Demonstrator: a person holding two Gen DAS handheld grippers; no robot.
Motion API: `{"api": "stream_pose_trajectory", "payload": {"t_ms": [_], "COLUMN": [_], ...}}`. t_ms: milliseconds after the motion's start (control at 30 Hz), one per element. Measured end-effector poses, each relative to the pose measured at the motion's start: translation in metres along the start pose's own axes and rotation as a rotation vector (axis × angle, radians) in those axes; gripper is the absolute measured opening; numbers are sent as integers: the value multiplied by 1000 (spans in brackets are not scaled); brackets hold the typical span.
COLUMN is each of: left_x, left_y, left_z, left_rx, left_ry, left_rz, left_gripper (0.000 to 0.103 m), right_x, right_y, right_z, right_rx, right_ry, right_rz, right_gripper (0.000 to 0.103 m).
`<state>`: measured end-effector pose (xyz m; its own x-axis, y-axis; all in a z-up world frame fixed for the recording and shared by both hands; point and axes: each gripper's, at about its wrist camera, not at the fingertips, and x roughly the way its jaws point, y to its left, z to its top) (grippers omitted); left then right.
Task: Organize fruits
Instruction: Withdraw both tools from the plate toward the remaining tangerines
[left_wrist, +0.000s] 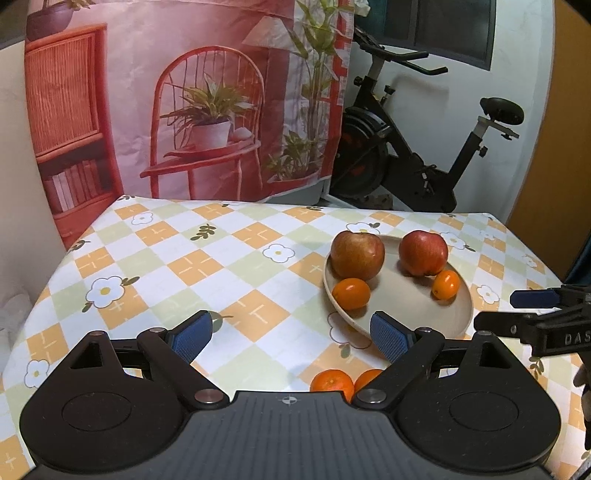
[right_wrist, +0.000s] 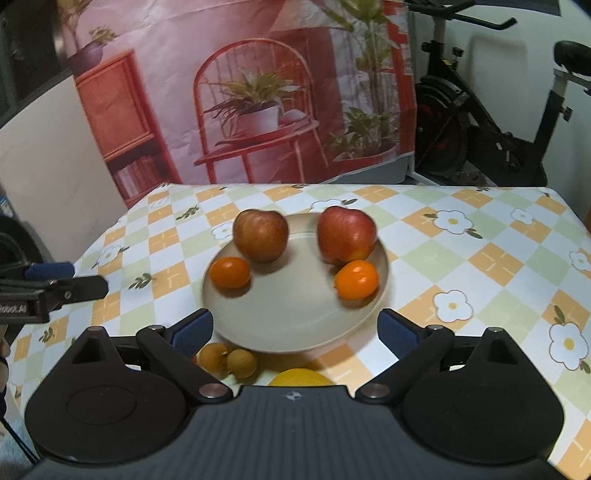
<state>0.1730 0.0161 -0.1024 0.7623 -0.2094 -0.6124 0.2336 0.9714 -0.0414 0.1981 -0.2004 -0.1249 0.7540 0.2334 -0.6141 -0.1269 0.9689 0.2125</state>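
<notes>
- Checked flowered tablecloth (right_wrist: 480, 258) covers the table under my grippers.
- Nearest me, off the plate: two mandarins (left_wrist: 332, 384), brown longans (right_wrist: 229, 360), a yellow fruit (right_wrist: 299, 378).
- My left gripper (left_wrist: 291, 338) and right gripper (right_wrist: 295, 334) both stand wide apart, holding nothing.
- Beyond, the beige plate (right_wrist: 295, 325) carries two apples (right_wrist: 260, 234) and two small oranges (right_wrist: 229, 272).
- Next, I judge: grasp a loose fruit gently, carry it to the plate.
- Farthest: printed backdrop (left_wrist: 184, 92), exercise bike (left_wrist: 424, 147).

Both claws are held wide open and empty, left claw (left_wrist: 291, 334) and right claw (right_wrist: 295, 332), angled downward side by side.
</notes>
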Motion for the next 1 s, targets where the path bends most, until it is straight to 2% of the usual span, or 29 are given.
{"api": "stream_pose_trajectory", "payload": {"t_ms": [167,400,467,533,733,900,1000], "left_x": [0,0,2,2,0,-8,-9], "left_y": [0,5,7,10,18,25,33], "left_z": [0,-1,-1,-2,-1,-1,-2], "left_rx": [8,-11,-25,-34,-48,-41,-58], "left_ry": [-3,-7,0,5,10,-14,-18], "left_rz": [4,42,44,45,64,82,89], "left_gripper": [93,90,88,80,76,72,71], "right_x": [5,12,12,11,14,25,36], "right_y": [14,16,17,20,34,54,70], "right_z": [-1,-1,-1,0,2,3,0], "right_rx": [-58,-53,-60,-68,-109,-212,-334], "right_ry": [27,58,65,66,87,126,152], "right_rz": [25,42,45,46,92,178,235], "right_gripper": [89,89,89,89,82,70,55]}}
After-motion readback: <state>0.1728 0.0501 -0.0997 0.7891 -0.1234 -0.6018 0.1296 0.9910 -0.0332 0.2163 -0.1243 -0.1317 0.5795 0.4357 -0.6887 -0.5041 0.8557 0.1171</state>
